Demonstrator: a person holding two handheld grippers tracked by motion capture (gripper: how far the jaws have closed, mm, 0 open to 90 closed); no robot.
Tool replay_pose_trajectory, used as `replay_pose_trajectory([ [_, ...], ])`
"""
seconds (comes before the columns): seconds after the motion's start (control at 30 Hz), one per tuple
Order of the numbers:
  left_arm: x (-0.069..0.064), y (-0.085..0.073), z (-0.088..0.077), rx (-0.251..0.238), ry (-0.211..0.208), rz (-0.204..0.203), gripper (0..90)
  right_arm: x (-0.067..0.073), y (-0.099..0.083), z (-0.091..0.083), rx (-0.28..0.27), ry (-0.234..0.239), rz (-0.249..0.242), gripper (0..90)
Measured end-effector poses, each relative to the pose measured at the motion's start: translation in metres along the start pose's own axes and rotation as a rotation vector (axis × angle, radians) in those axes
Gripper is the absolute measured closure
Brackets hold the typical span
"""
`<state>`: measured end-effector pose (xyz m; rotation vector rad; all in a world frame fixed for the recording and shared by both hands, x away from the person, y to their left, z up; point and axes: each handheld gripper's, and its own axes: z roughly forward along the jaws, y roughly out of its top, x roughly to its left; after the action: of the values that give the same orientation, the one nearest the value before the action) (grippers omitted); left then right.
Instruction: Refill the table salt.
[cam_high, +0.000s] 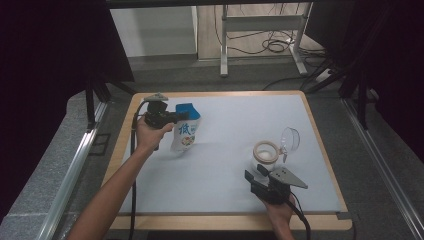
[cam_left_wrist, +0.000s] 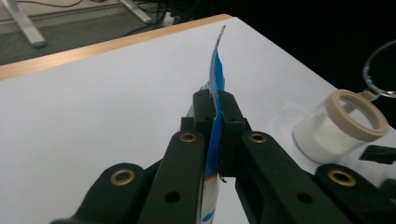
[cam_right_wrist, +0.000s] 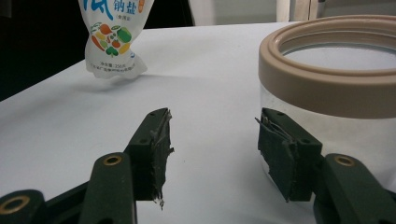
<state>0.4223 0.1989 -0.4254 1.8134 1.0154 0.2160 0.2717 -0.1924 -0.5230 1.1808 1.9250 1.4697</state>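
Salt pouch (cam_high: 185, 132), blue-topped and printed, is hanging from the left gripper (cam_high: 172, 118), whose jaws are clamping flat on its upper edge, at the table's (cam_high: 225, 165) left-rear area with its bottom corner at or just above the surface. Pouch's long axis is running near-vertical, slightly tilted, sealed top up. Right gripper (cam_right_wrist: 212, 149) is standing half-open and holding nothing just before the open jar (cam_high: 265, 152); pouring well is probably calling for steadying that jar and bringing the pouch directly above its mouth.
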Motion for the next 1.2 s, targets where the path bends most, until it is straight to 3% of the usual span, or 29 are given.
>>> replay_pose_trajectory([
  [0.2, 0.013, -0.013, -0.015, -0.020, 0.026, -0.021, 89.5, 0.002, 0.000, 0.001, 0.000, 0.009, -0.004, 44.1],
  [0.6, 0.015, -0.028, -0.033, 0.005, 0.055, 0.009, 88.6, 0.000, 0.003, -0.003, -0.013, 0.006, 0.001, 44.1],
  [0.8, 0.016, -0.034, -0.038, -0.006, 0.054, 0.015, 85.0, 0.000, 0.003, -0.003, -0.014, 0.003, 0.001, 44.1],
  [0.97, 0.017, -0.036, -0.035, 0.001, 0.058, 0.017, 75.0, 0.001, 0.003, -0.003, -0.016, 0.005, 0.001, 44.1],
  [1.2, 0.017, -0.040, -0.032, 0.007, 0.079, 0.018, 52.1, 0.000, 0.002, -0.003, -0.015, 0.000, 0.001, 44.1],
])
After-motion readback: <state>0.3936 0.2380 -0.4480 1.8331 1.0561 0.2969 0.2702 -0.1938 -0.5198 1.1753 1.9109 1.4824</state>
